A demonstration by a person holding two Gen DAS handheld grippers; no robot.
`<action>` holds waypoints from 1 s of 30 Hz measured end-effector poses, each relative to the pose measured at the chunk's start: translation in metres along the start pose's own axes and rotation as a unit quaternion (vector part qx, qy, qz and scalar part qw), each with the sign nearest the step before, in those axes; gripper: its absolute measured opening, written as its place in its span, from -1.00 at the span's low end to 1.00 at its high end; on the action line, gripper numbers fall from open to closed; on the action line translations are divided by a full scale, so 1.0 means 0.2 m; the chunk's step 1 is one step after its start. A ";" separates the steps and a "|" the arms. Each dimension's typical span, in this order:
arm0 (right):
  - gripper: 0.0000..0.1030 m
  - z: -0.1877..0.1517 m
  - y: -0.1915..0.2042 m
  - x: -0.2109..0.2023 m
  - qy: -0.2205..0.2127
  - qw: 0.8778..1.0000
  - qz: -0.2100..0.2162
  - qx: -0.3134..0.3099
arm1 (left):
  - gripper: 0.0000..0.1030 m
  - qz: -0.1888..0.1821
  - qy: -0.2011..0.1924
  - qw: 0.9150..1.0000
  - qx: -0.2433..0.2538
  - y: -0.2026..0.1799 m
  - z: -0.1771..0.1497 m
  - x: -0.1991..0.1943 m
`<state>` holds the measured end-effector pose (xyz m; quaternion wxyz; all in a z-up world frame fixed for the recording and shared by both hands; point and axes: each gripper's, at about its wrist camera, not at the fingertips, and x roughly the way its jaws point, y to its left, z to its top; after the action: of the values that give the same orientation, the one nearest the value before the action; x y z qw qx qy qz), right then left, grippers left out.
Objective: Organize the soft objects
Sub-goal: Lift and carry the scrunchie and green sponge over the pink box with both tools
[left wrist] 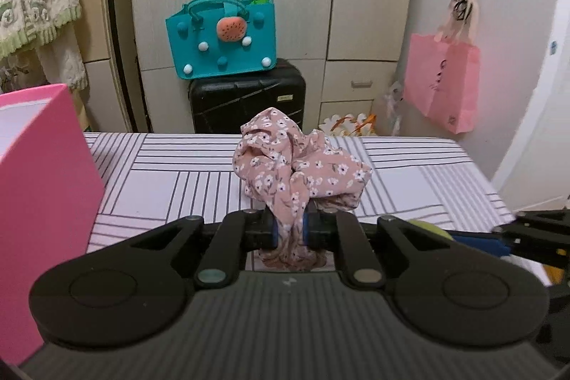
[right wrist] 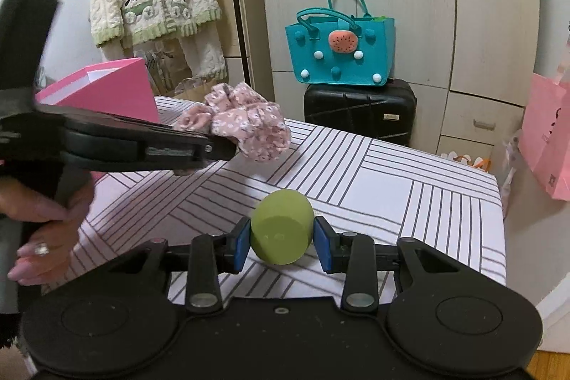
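Currently left gripper (left wrist: 289, 227) pinches floral scrunchie (left wrist: 299, 166), lifted just above striped surface (left wrist: 171, 173), near pink box (left wrist: 39, 187). Right gripper (right wrist: 282, 244) clamps green ball (right wrist: 281, 232) low over surface. Risks, judged: thin fabric slipping from the pinch mid-carry; squashy ball squirting out if pads sit off-centre; grippers colliding at box.
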<state>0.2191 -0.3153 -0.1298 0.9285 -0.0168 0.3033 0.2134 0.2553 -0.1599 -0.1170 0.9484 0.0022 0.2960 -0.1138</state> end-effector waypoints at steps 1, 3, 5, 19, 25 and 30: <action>-0.18 0.00 0.01 -0.01 0.000 1.000 -0.001 0.002 | -0.80 -0.005 -0.003 1.000 -0.002 0.00 0.00 -0.04; -0.17 -0.01 0.02 -0.04 0.000 1.000 -0.006 0.007 | -0.80 -0.017 -0.007 1.000 -0.007 0.01 -0.01 -0.11; -0.17 -0.01 0.04 -0.07 0.001 1.000 -0.005 0.014 | -0.80 -0.025 -0.009 1.000 -0.008 0.02 -0.03 -0.18; -0.17 -0.02 0.20 -0.29 0.046 0.996 0.033 0.066 | -0.80 -0.091 0.025 0.994 0.046 0.06 -0.06 -0.58; -0.17 -0.01 0.29 -0.42 0.054 0.995 0.053 0.070 | -0.80 -0.100 0.019 0.992 0.070 0.11 -0.05 -0.76; -0.17 0.03 0.37 -0.50 0.060 0.993 0.076 0.064 | -0.79 -0.103 0.017 0.992 0.077 0.22 -0.03 -0.90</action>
<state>0.1195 -0.2858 -0.0603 0.8888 0.0529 0.3719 0.2626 0.1177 -0.0789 -0.0236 0.9233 0.0472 0.3013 -0.2333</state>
